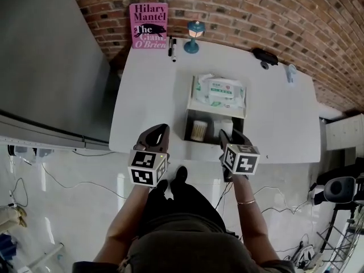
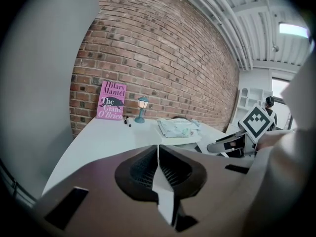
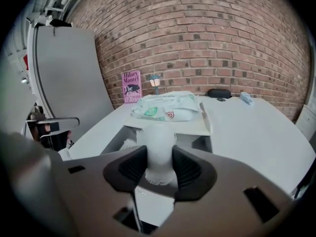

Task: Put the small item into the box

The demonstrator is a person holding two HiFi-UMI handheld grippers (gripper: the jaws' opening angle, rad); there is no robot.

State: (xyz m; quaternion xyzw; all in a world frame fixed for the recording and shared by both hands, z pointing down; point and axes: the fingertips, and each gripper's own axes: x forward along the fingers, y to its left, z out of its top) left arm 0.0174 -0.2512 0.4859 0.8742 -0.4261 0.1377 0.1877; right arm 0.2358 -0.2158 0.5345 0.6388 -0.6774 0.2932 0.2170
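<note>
A small white roll with a frayed lower edge stands upright between the jaws of my right gripper, which is shut on it. This gripper hovers at the near right corner of the open box on the white table. The box holds a bundle of cotton swabs. A pack of wet wipes lies on its far part. My left gripper is over the table's near edge, left of the box. Its jaws are shut with nothing in them.
A pink book leans on the brick wall at the table's back, beside a small blue lamp and two pens. A black object and a pale blue item lie back right. A grey panel stands left.
</note>
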